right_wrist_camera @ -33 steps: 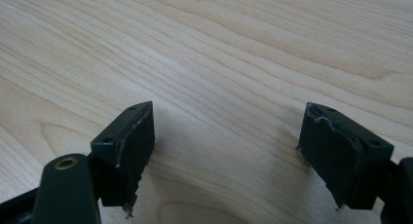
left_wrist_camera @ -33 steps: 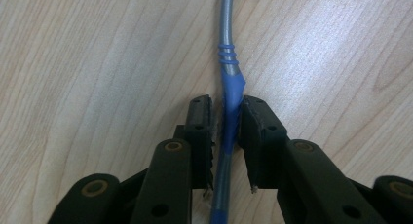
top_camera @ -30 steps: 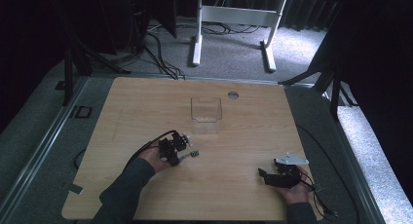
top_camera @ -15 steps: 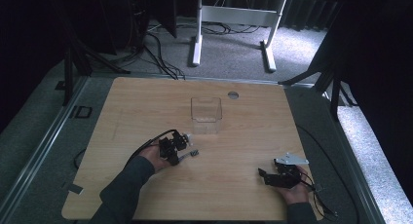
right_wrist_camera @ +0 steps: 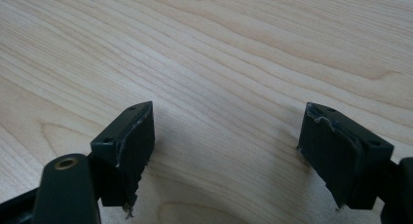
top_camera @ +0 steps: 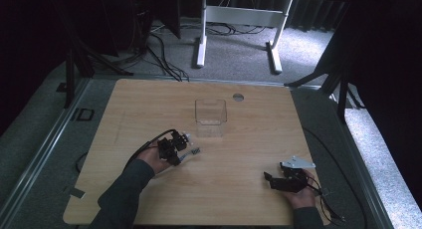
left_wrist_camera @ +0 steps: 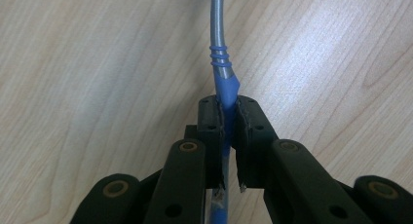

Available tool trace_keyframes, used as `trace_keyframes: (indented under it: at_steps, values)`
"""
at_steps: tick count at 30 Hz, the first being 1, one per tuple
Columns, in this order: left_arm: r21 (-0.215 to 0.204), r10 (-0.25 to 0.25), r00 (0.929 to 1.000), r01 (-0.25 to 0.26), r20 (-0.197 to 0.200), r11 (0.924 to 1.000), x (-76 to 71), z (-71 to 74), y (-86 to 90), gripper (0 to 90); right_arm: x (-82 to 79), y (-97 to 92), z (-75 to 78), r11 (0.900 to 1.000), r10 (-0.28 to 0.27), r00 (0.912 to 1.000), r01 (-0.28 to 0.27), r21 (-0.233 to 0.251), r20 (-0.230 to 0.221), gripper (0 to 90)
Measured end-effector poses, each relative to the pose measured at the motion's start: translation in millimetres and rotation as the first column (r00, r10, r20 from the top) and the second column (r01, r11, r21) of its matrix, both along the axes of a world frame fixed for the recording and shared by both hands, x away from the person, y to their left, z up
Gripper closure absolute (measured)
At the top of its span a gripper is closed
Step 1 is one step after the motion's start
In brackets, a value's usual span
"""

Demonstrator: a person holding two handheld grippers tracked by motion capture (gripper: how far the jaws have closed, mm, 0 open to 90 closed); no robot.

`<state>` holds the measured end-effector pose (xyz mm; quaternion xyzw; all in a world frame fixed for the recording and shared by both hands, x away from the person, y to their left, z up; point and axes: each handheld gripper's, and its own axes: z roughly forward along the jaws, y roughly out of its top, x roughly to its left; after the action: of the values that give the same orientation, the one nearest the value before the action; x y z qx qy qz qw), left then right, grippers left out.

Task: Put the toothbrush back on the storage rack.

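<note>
The left gripper (left_wrist_camera: pixel 229 118) is seen clamped on the blue handle of a metal utensil (left_wrist_camera: pixel 220 44), which lies on the wooden bench (top_camera: pixel 149 104) left of centre, its head blurred in the high view. A clear container (top_camera: pixel 210 113) stands near it, farther back. The right gripper (right_wrist_camera: pixel 225 151) rests at the front right, with its jaws held wide apart over bare wood.

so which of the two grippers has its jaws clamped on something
The left gripper, shut on the blue-handled utensil; the right gripper stands wide open, nothing between.

Wooden table (top_camera: pixel 149 104), clear box (top_camera: pixel 210 113)
</note>
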<state>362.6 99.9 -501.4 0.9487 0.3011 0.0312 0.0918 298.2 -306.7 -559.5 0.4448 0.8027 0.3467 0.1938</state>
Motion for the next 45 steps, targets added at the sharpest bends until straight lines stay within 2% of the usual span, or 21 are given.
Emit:
trace_keyframes:
  at_steps: [18, 33, 45]
  values:
    - [-0.063, 0.052, 0.9963, -0.047, 0.069, 0.9969, 2.4, 17.5, 9.5, 82.1, 0.0, 0.1, 0.0, 1.0, 0.0, 1.0, 0.0, 0.001, 0.0, 20.8]
    - [-0.115, 0.08, 0.9925, -0.069, 0.093, 0.991, 2.0, 24.8, 12.9, 82.0, 0.0, 0.0, 0.0, 1.0, 0.0, 1.0, 0.0, 0.0, 0.0, 20.7]
    - [-0.162, 0.103, 0.9879, -0.083, 0.116, 0.9833, 1.1, 30.6, 14.7, 82.0, 0.1, 0.0, 0.0, 1.0, 0.001, 1.0, -0.001, 0.001, 0.0, 20.7]
